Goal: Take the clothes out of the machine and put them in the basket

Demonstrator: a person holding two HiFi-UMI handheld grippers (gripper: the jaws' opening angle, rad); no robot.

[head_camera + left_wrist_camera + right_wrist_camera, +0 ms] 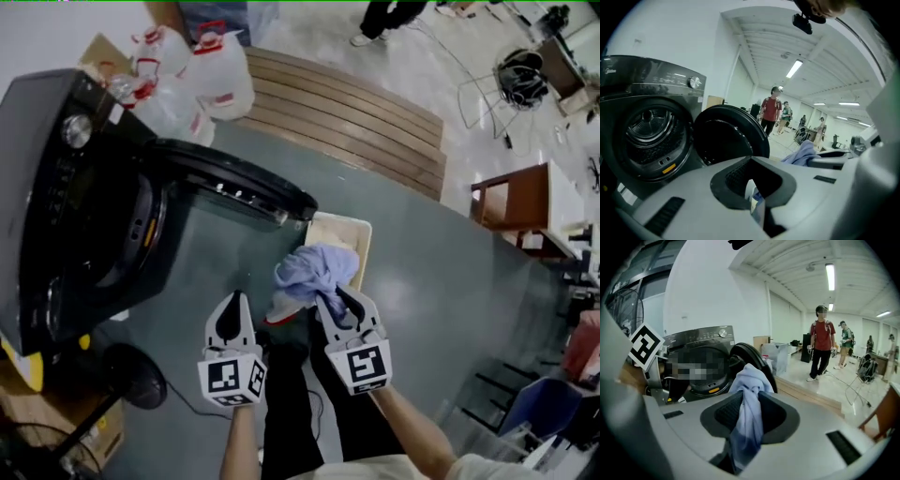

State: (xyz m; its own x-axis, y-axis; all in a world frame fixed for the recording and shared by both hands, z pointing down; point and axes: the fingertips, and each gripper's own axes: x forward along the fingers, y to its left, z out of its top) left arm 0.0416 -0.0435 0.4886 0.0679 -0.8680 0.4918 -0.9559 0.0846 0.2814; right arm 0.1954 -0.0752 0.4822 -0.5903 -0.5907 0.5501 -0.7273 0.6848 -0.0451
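A dark washing machine [56,187] stands at the left with its round door [239,187] swung open; its drum [649,133] shows in the left gripper view. A light blue garment [314,267] is bunched in my right gripper [328,298], shut on it, just in front of a cream basket [361,246]. That cloth [749,394] hangs down through the right gripper [747,420]. My left gripper [234,298] hovers beside it, jaws together. In its own view the left gripper [752,185] shows a thin white and blue sliver in the slot; what it is stays unclear.
White plastic bags [187,80] lie behind the machine by a slatted wooden platform [356,112]. A black floor fan [131,375] stands at the near left, a wooden desk [516,202] at the right. Two people [822,341] stand farther back in the room.
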